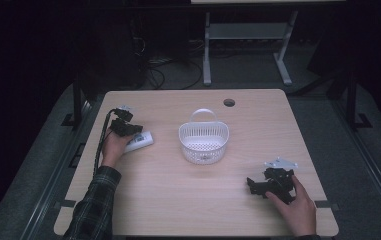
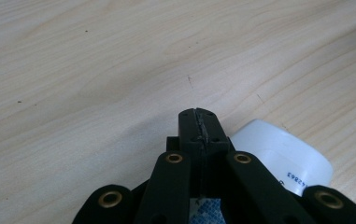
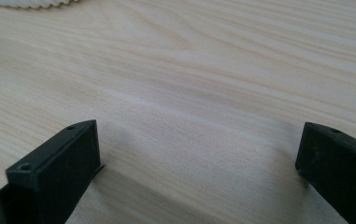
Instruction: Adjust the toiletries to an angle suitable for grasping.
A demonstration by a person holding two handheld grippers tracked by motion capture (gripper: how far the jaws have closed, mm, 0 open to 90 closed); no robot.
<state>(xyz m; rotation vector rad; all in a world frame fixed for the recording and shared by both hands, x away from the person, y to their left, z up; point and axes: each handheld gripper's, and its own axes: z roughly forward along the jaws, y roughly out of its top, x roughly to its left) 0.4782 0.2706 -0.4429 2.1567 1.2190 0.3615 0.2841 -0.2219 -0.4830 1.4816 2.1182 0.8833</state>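
A white plastic basket with a handle stands in the middle of the wooden table. My left gripper hovers at the table's left side, right over a small white rounded object. In the left gripper view its jaws are pressed together with nothing between them, and the white object, printed with small digits, lies just to their right. My right gripper rests low at the table's front right, pointing left. Its jaws stand wide apart over bare wood.
The basket's rim shows at the top left edge of the right gripper view. A round cable hole sits near the table's far edge. Metal frame legs stand on the floor behind the table.
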